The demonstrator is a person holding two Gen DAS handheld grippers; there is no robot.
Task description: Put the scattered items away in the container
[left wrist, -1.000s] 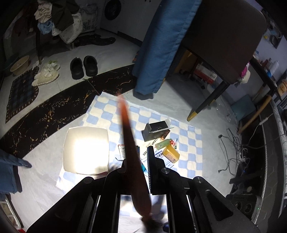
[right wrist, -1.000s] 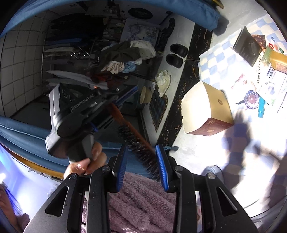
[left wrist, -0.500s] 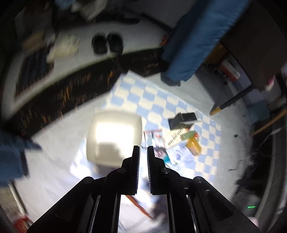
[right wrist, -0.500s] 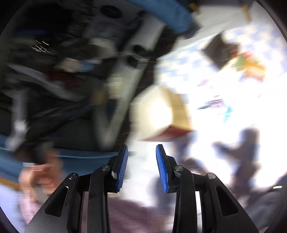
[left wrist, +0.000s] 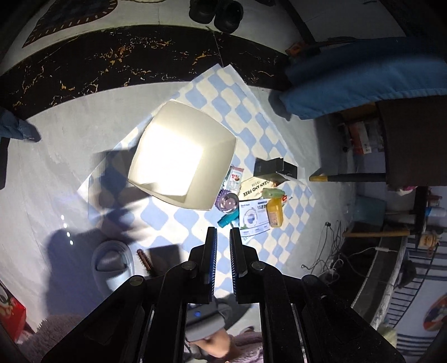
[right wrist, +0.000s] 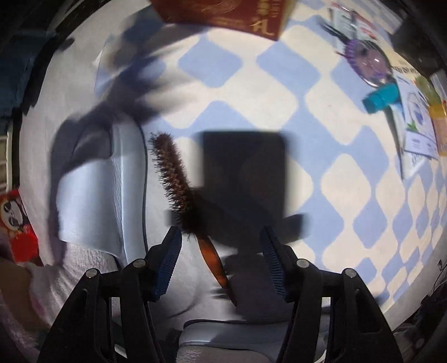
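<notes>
An open cream box [left wrist: 181, 156] stands on a blue-and-white checked mat [left wrist: 251, 111]; its red side shows in the right wrist view [right wrist: 232, 14]. A brown round bristle brush [right wrist: 178, 192] lies on the floor beside a grey slipper [right wrist: 92, 190], seen small in the left wrist view [left wrist: 144, 259]. My right gripper [right wrist: 220, 259] is open, low over the brush handle, not holding it. My left gripper [left wrist: 223, 251] is high above the mat, its jaws nearly closed with nothing between them. A purple brush [left wrist: 227, 201], teal tube [left wrist: 227, 219], yellow bottle [left wrist: 274, 213] and packets lie beside the box.
A black box [left wrist: 275, 167] lies at the mat's far side. A blue cloth [left wrist: 363, 81] hangs over a dark chair [left wrist: 413, 139]. Cables [left wrist: 332, 259] trail at the right. A red box [right wrist: 16, 223] sits at the left, black shoes [left wrist: 215, 11] at the far side.
The brown brush left my left gripper and now lies on the floor. My right gripper has swung down over it and opened wider. My left gripper now looks down over the mat.
</notes>
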